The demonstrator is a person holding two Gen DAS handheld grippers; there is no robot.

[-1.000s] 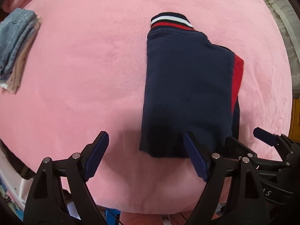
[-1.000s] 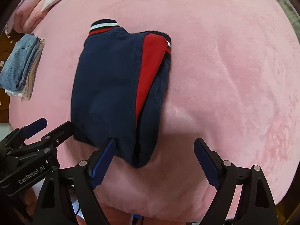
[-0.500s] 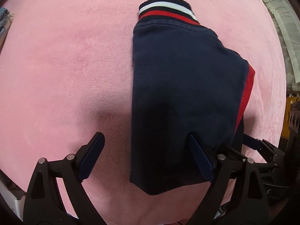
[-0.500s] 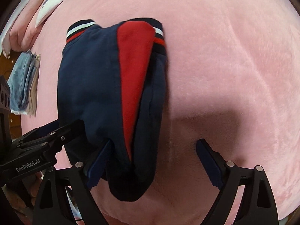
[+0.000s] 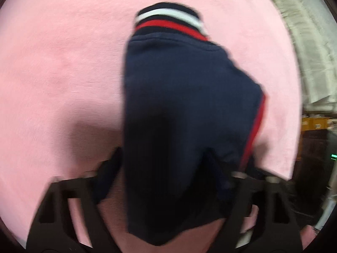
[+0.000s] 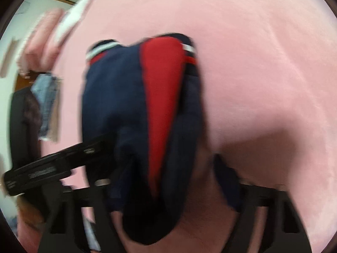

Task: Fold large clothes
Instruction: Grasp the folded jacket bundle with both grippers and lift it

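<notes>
Here, one folded garment [image 5: 185, 113] between two open-fingered tools: left tool [image 5: 162, 168], right tool [image 6: 168, 177].

A pink plush cover [image 5: 63, 67] spreads over almost all of both views; the surface under it looks like a bed. The fabric is soft, with a short nap, and dark soft shadows lie on it near the bottom of each view. In the right wrist view, a pale greenish wall [image 6: 19, 23] stands beyond the far left corner, with a thin curved brown line on it. Pink and white pillows [image 6: 52, 33] lie at that far corner, blurred. Below them, at the left edge of the cover, rests a stack of folded clothes [image 6: 47, 103], blue denim on top. In the left wrist view, a whitish textured cloth [image 5: 309, 48] hangs along the right edge, and below it are yellowish boxes [image 5: 313, 123] and dark furniture with a small green light [image 5: 333, 156].
</notes>
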